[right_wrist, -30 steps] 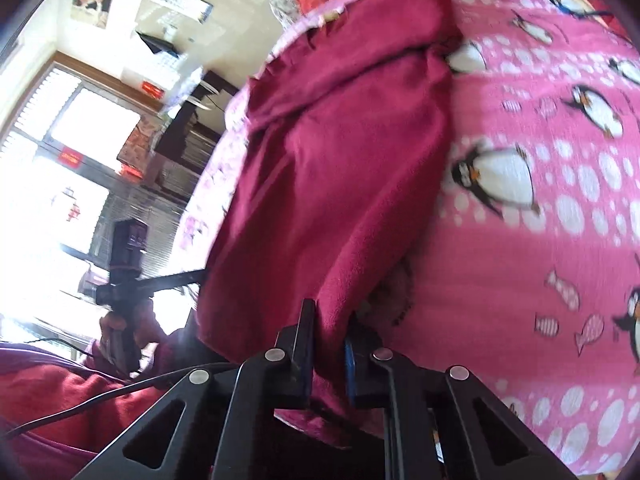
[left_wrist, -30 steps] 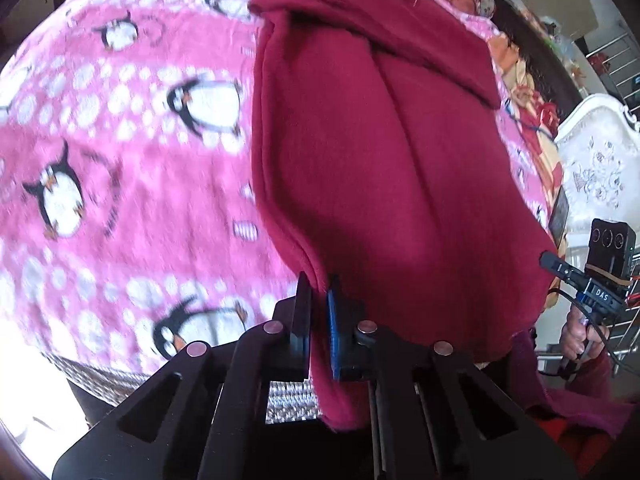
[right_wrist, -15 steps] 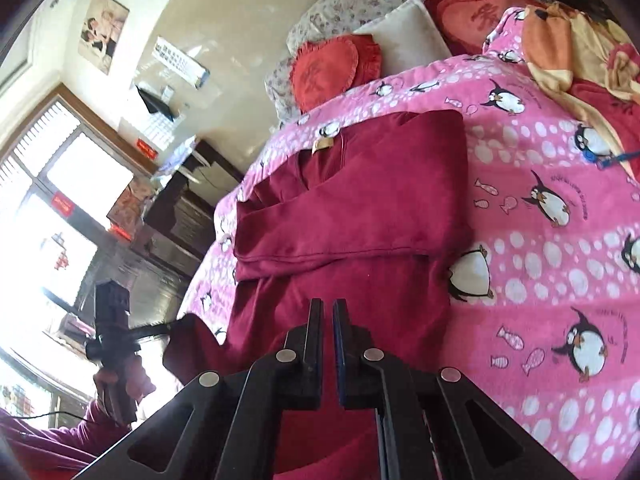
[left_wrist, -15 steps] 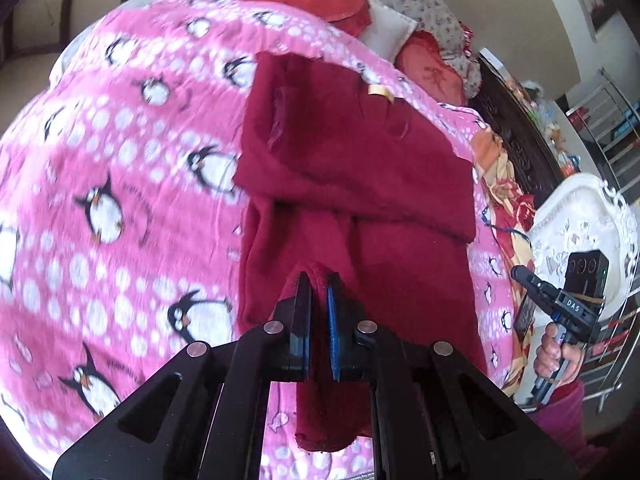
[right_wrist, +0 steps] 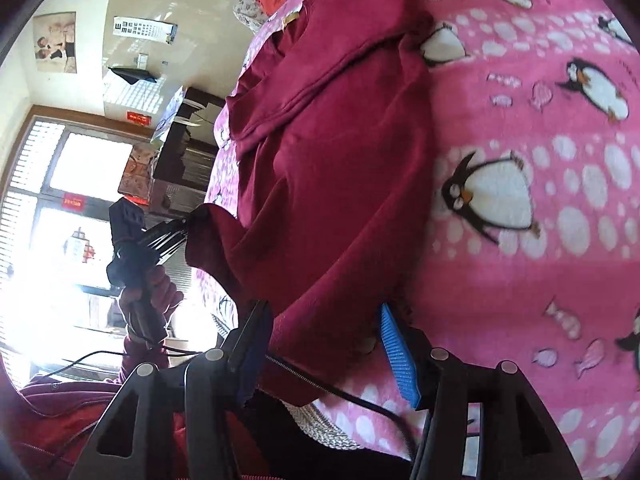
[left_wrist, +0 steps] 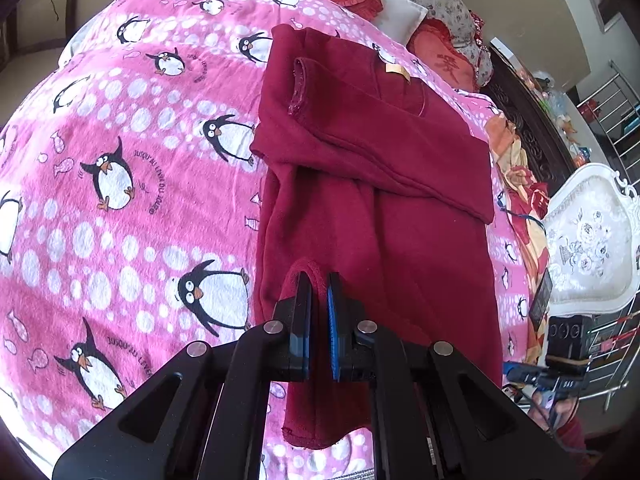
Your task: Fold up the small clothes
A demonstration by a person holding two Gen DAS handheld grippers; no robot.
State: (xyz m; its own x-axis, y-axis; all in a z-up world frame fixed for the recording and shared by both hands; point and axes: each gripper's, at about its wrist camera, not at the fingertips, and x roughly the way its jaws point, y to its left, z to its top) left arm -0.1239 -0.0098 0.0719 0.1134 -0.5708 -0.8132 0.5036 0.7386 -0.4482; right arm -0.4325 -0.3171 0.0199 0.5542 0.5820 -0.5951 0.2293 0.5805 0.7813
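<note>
2 grippers work the red sweater (left_wrist: pixel 372 184) lying mid-frame on the penguin blanket (left_wrist: pixel 120 160). The left gripper (left_wrist: pixel 318 312) stays clenched on the lifted hem, while the right gripper (right_wrist: pixel 324 344), clamped a second ago, is opening, hem loose between its jaws; the bottom fold probably needs regripping.

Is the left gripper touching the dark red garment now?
Touching. In the left wrist view the left gripper is shut on a raised fold of the dark red garment, with cloth pinched between the pads.
</note>
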